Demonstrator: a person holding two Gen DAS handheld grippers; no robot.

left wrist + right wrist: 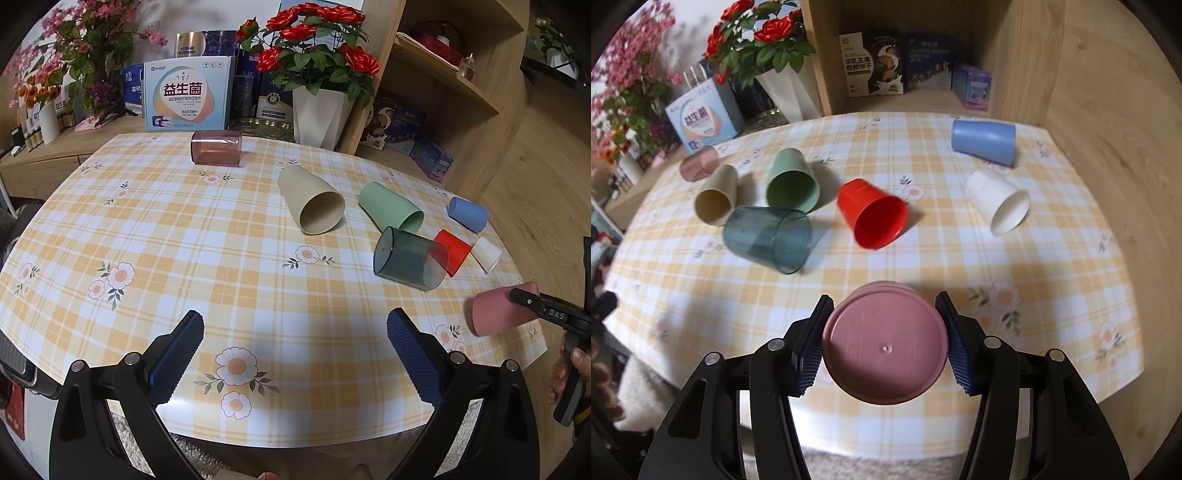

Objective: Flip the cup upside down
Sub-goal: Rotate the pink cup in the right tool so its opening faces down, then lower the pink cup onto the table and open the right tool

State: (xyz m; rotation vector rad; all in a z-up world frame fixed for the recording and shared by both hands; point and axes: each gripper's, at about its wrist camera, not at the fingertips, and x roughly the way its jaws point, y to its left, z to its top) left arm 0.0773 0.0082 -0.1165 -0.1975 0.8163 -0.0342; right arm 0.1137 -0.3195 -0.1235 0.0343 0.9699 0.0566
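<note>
My right gripper (884,343) is shut on a pink cup (884,347), its flat base facing the camera, held on its side just above the table's near edge. In the left wrist view the same pink cup (496,314) shows at the right edge, clamped by the right gripper (524,297). My left gripper (295,354) is open and empty over the near part of the checked tablecloth (221,258).
Several cups lie on their sides: beige (314,205), green (389,208), clear dark teal (410,262), red (873,214), white (999,201), blue (984,142), clear mauve (217,147). A rose pot (321,114), boxes and a wooden shelf (443,85) stand behind.
</note>
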